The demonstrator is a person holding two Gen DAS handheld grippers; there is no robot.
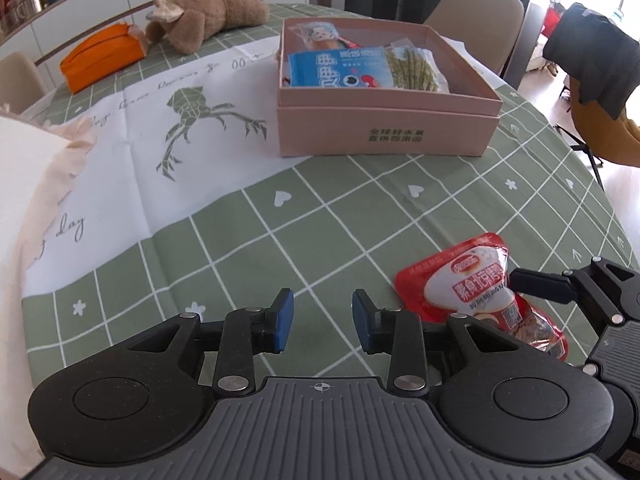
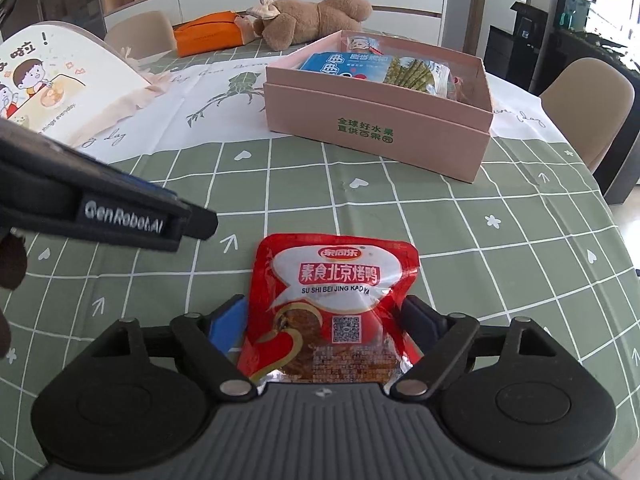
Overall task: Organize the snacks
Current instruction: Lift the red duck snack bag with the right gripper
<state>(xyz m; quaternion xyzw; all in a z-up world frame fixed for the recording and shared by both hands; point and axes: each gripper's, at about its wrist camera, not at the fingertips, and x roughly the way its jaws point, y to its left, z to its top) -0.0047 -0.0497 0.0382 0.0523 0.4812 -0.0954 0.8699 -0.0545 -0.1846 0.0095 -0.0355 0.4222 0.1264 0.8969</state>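
Red snack pouch [image 2: 332, 304] lies flat on the green checked desk [image 2: 460, 220], long axis running straight along the right gripper [image 2: 326, 320] line, top edge pointing away toward the pink box [image 2: 380, 132]. Right jaws are spread wide and straddle the pouch's lower half, one blue pad on each long edge; pads look just beside the foil, and I can't tell if they're pressing, so I read it as not gripped yet. Left gripper [image 1: 322, 326] sits just to the pouch's left, jaws narrowly parted with only bare cloth between them, nothing held. So the right hand is clearly the nearer one and already lined up; the pouch is between its jaws, while it's off to the side of the left. Box is farther back on the desk, open, already holding a blue packet [image 1: 340, 70] and a green-stick packet [image 1: 412, 70]. Next move, I'd guess: close the right jaws across the pouch width, lift, carry forward to the box. Risk: slick foil buckling or sliding.
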